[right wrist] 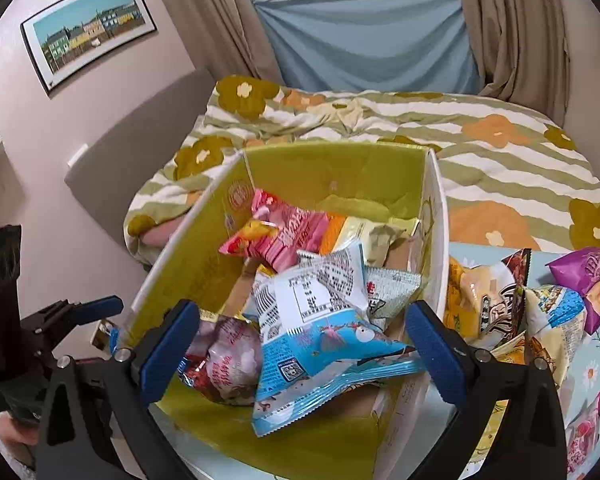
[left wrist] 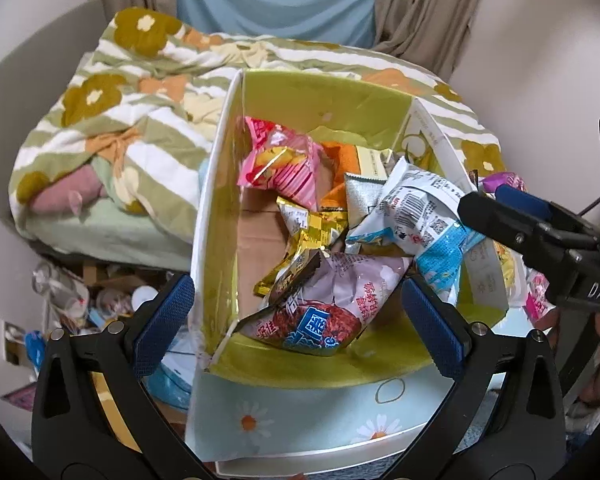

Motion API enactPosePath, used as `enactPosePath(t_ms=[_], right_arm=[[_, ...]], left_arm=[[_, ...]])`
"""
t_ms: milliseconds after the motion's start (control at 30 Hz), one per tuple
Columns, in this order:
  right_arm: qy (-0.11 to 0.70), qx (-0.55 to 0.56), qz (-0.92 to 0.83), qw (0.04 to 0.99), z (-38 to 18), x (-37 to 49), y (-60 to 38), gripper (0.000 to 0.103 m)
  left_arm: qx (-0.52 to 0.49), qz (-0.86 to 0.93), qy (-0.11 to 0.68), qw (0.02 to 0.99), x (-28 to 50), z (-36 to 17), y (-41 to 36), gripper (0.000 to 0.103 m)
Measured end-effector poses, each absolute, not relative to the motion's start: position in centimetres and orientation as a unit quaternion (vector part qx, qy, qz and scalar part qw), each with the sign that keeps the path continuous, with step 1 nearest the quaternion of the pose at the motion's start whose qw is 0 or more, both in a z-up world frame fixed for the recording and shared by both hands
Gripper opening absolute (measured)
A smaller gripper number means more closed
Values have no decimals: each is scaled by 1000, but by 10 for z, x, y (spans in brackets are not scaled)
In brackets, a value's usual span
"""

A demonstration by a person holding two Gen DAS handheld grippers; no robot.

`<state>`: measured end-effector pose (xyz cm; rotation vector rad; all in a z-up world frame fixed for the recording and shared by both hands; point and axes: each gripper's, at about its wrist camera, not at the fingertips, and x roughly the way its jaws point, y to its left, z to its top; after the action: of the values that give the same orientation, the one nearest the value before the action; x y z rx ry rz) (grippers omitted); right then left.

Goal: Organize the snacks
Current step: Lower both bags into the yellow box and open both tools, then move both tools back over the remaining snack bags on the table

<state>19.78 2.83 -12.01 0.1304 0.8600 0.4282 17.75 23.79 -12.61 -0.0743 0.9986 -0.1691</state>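
A green-lined cardboard box [left wrist: 300, 92] holds several snack packets: a pink one [left wrist: 280, 160], a gold one [left wrist: 312, 236], a blue-and-white one [left wrist: 420, 216] and a lilac-and-red one [left wrist: 332, 304]. My left gripper [left wrist: 296, 316] is open above the box's near end, empty. My right gripper [right wrist: 300, 344] is open over the box [right wrist: 332, 172], above the blue-and-white packet [right wrist: 320, 344], which lies loose between its fingers. The right gripper also shows at the right of the left wrist view [left wrist: 496, 196]. More packets [right wrist: 500, 312] lie on the table right of the box.
A bed with a flowered, striped quilt [left wrist: 140, 112] stands behind the box. The table has a daisy-print cloth [left wrist: 300, 420]. Clutter lies on the floor at the left [left wrist: 80, 300]. Curtains [right wrist: 512, 20] and a framed picture [right wrist: 88, 28] are on the walls.
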Motion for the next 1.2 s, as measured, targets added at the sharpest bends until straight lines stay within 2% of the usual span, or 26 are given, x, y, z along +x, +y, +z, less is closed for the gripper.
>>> enactPosePath(t_ms=[500, 900, 1200], right_arm=[[384, 75, 153, 907, -77, 155, -12, 103], [363, 94, 72, 924, -57, 119, -133, 103], [402, 85, 29, 911, -86, 100, -229, 103]], left_arm=[[-14, -141, 448, 883, 161, -93, 200, 103], [-2, -197, 442, 875, 158, -83, 77, 103], [21, -176, 459, 871, 159, -104, -38, 103]])
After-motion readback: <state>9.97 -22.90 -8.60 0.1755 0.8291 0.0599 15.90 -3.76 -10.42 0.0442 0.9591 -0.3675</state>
